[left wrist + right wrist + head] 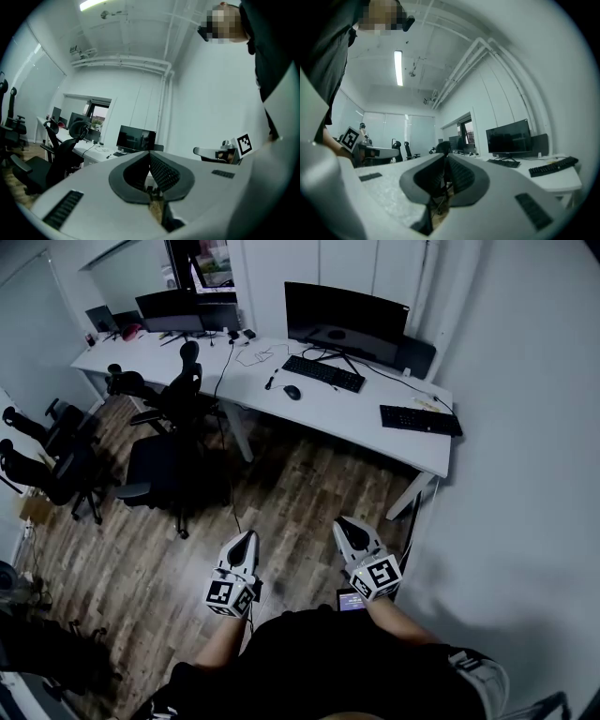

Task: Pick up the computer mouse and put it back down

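Where the head view looks down into the room, a wood-plank floor fills the middle, and a long white desk runs slantwise across the far side between pale walls. On the desk stands a wide black monitor with a black keyboard in front of it. The computer mouse, small and dark, lies on the desktop just beside that keyboard's left end, well apart from both grippers. A second keyboard lies near the desk's right end, and more monitors stand at its far left end. A dark cable crosses the desktop and drops over the near edge toward the floor.

Black office chairs stand at the desk's left half, and further chairs stand by the left wall. Open floor lies between the grippers and the mouse; the nearest chair stands off to the left of that line.

At the bottom of the head view a person in a dark top holds both grippers level. The left gripper has its jaws closed together with nothing between them, and the right gripper is the same: pads together, empty.
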### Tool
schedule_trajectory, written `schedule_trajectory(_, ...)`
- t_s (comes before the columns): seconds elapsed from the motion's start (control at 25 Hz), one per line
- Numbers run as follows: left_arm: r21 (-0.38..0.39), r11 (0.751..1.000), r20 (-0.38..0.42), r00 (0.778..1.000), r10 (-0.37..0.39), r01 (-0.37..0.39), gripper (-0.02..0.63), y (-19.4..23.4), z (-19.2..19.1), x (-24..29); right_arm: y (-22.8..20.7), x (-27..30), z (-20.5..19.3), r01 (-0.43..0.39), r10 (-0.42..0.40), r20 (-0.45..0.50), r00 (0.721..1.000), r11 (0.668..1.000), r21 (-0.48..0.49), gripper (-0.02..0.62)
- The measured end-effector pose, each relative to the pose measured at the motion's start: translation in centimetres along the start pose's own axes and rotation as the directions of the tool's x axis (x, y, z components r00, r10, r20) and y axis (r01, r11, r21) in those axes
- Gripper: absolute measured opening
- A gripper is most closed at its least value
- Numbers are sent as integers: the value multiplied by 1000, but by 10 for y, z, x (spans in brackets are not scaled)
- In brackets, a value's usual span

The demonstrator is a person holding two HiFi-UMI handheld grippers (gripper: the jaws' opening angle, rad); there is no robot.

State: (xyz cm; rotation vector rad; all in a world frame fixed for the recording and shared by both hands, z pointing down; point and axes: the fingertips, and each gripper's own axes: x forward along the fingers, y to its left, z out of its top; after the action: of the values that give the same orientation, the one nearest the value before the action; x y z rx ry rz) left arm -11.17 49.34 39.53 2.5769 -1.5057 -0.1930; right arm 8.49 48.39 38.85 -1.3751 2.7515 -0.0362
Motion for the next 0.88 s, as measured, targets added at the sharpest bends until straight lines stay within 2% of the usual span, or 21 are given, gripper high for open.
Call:
schedule_trajectory(0.08,6,1000,7,1000,10,-10,-5,-1,2,0,-1,-2,2,-2,2,11,1000,1000,7,17)
schedule_trajectory(0.12,4,1000,11,1000,17,-17,-5,0,4,0,-2,-2,4,-5,5,21,1000,1000,11,39)
schedule_trajectory(0.16,1,1000,16,1000,22,-22,-5,0,4,0,-2,-3,5,-7,7,29,1000,1000,13,80)
schedule_trajectory(0.24,0,1000,24,999,27,-27,-5,-3,3,-4,-3,-6,2,-6,6,22,1000,1000,21,233)
schedule_trajectory(0.44,3,1000,28,999,31,-31,-5,-17,2,-2,-7,-8,-6,-46,47,-37,998,998,46,244)
schedule_trajectory(0.68,2,999,39,999,38,-39,-5,-29,0,6,-18,-19,6,-57,56,32,998,998,34,242)
schedule_trajectory(0.88,16,999,49,998,45,-46,-5,-39,3,17,-36,-24,7,-60,59,51,997,998,24,242)
